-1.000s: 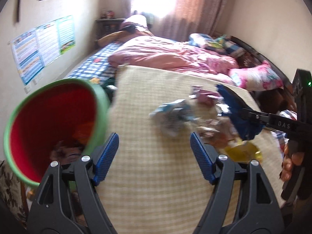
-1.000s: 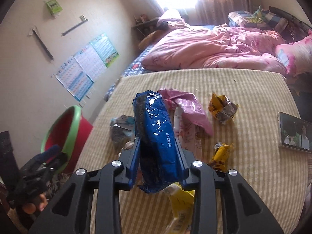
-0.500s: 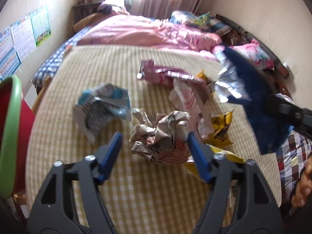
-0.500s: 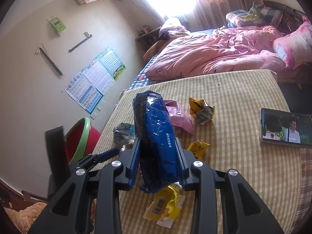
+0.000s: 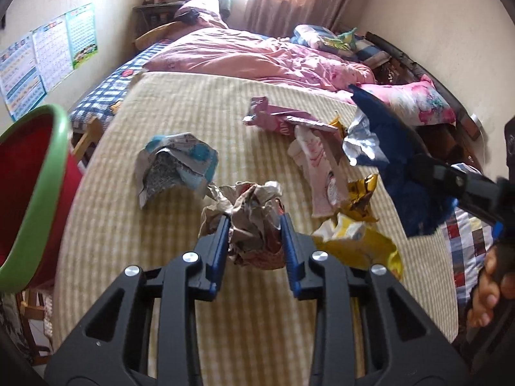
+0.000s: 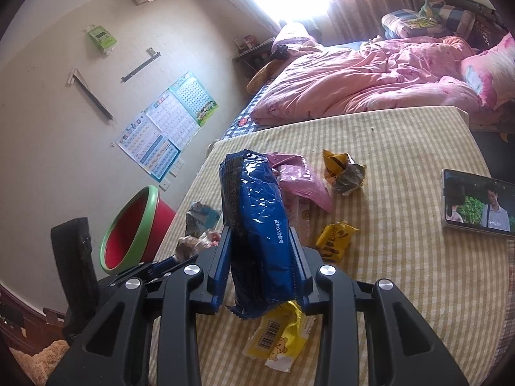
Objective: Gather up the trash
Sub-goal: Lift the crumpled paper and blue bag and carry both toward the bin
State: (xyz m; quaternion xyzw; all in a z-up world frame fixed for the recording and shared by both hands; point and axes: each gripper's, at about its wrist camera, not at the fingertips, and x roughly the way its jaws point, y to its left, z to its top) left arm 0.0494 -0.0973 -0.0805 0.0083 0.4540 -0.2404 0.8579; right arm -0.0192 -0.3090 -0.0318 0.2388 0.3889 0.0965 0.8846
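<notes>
Left wrist view is showing the left gripper (image 5: 254, 225) with its jaws having just been closing, now pressing on both sides of a crumpled paper wad (image 5: 249, 215) lying on the checked counter (image 5: 180, 106); a grey-blue wrapper (image 5: 175, 164) is lying just beyond it, a yellow packet (image 5: 360, 241) to its right, and a red bin with a green rim (image 5: 38, 189) is standing at the left edge. Right wrist view is showing the right gripper (image 6: 262, 257) with jaws narrowly set, clamping an upright blue snack bag (image 6: 257, 225) above the counter; a phone (image 6: 479, 202) is lying well apart on the right.
</notes>
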